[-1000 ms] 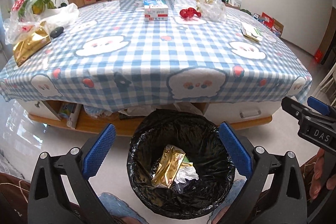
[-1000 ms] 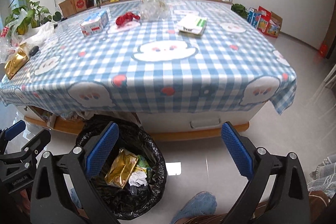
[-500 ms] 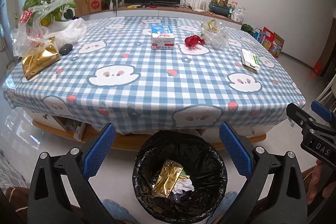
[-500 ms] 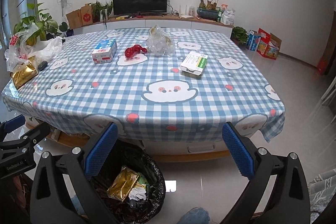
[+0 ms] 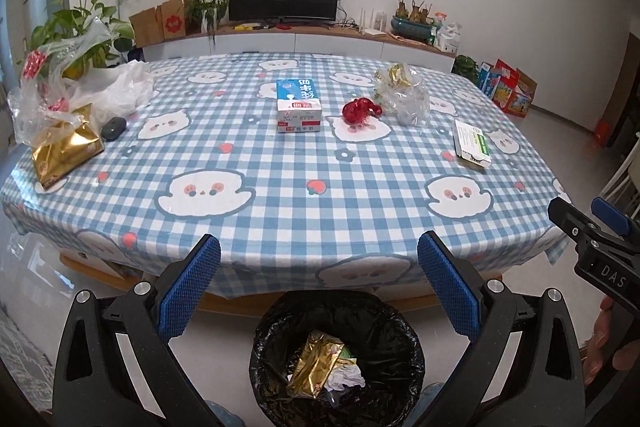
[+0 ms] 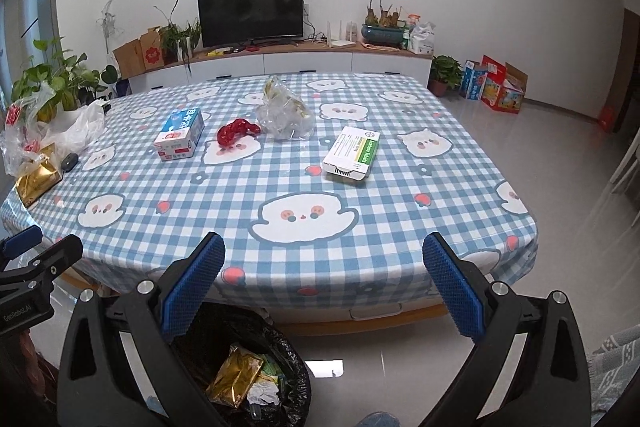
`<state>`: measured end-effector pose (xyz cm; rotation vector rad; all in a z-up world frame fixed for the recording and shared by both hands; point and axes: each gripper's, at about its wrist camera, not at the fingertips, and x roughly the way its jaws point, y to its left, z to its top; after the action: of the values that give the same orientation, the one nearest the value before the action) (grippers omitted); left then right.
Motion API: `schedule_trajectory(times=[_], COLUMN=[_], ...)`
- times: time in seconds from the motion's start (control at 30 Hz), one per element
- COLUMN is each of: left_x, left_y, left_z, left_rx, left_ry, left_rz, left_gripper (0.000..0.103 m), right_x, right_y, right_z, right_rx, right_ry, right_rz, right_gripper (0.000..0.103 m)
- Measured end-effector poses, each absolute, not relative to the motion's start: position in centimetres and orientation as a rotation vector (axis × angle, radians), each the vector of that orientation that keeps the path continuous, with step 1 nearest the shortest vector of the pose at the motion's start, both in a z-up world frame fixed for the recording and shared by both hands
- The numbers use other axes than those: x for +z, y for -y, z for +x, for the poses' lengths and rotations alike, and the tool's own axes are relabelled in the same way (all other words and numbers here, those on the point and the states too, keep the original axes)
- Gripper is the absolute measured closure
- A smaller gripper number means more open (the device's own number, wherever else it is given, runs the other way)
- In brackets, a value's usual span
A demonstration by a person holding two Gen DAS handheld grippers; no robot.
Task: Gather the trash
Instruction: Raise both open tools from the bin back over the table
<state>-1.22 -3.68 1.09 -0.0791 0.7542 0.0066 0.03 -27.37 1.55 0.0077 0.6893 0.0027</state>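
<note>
My left claw [image 5: 319,285] and right claw [image 6: 324,287] were both spread, holding nothing. The black-lined bin [image 5: 384,343] held a gold foil bag [image 5: 314,361] and crumpled white paper [image 5: 347,379].

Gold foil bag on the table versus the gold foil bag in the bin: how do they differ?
The gold foil bag on the table lies at the left edge of the tablecloth, puffed and partly under a clear plastic bag. The gold foil bag in the bin is crumpled flatter, among white paper scraps inside the black-lined trash bin. Both are shiny gold foil.
</note>
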Motion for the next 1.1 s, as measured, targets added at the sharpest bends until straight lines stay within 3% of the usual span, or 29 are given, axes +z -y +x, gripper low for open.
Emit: schedule_trajectory(times=[1.1], left_x=[-0.2], left_y=[0.8], left_z=[15.0], left_rx=[0.089], left_ry=[-0.782], left_rz=[-0.068], left_gripper=[0.006], right_x=[-1.4], right_y=[27.5], right_z=[12.9], right_rx=[-0.06], right_ry=[-0.779], right_rz=[-0.041], right_gripper=[0.008])
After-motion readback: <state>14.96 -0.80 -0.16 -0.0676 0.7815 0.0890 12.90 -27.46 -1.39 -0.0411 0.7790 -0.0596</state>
